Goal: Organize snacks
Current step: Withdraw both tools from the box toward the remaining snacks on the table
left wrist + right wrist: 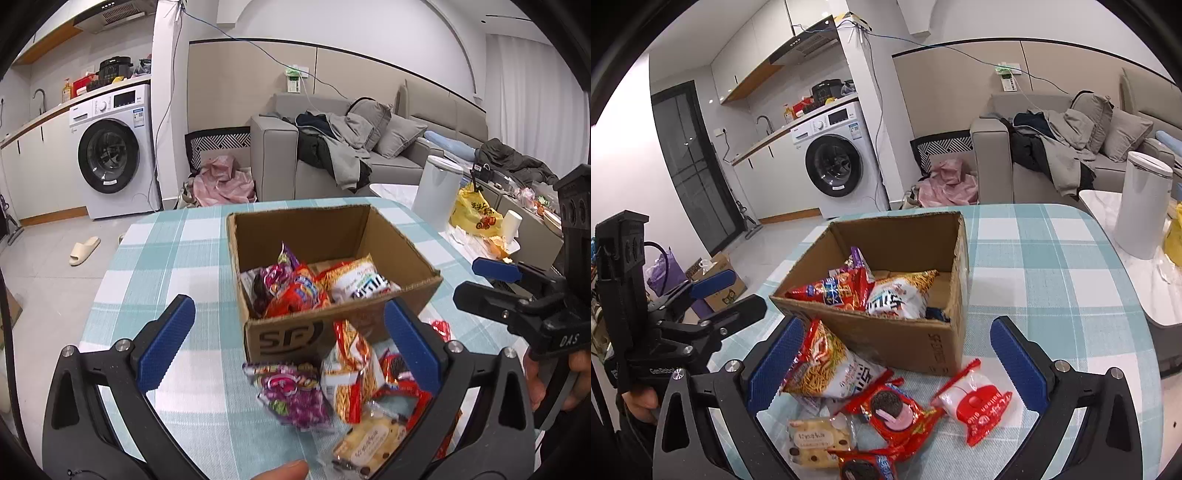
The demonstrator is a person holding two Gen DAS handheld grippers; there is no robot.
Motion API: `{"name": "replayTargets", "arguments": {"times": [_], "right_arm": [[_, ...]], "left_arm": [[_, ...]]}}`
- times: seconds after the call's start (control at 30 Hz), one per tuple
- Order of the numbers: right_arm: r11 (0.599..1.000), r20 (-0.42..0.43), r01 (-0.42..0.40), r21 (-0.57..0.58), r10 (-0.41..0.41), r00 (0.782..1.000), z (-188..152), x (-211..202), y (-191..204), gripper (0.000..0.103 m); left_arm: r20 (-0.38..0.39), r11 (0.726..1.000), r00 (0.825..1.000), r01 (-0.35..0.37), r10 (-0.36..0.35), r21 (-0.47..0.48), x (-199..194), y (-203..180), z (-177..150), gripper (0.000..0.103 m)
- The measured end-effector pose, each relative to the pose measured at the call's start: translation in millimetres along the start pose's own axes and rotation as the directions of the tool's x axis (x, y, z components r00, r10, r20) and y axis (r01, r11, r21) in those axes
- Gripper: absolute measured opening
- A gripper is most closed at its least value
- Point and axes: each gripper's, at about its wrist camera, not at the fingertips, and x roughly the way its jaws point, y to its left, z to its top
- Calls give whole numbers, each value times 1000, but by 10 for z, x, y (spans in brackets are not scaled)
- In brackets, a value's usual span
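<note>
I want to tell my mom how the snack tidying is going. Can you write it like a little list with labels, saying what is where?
Box: open cardboard box on the checked tablecloth
Inside box: several snack bags, including a red bag and a white and orange noodle-snack bag
Still outside: purple candy bag, noodle-snack bag, cookie packs, a yellowish biscuit pack, red and white pack
Left gripper: jaws open, holding nothing
Right gripper: jaws open, holding nothing
</note>
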Motion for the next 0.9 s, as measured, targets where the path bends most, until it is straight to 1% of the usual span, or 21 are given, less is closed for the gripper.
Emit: {"name": "replayTargets", "arguments": {"times": [0.23,0.37,0.5,0.77,0.9], "right_arm": [[999,-24,24,-34,-25,999,-172,-82,43,103],[997,-41,42,-68,-44,998,-279,-84,87,103],[996,-45,53,-74,-56,997,-363,-101,94,103],[997,-70,42,-67,-47,996,-485,-137,86,103],[996,-100,38,-84,-46,994,-572,-125,83,103]], "left_arm": [[-3,1000,1000,-5,5,2,-218,28,-209,102],[-9,1000,1000,-8,8,7,-272,48,-330,102],[-23,1000,1000,-5,5,1,-315,49,-456,102],[-43,1000,999,9,-8,12,-343,14,-590,102],[-52,1000,999,12,-12,12,-363,-9,-644,102]]}}
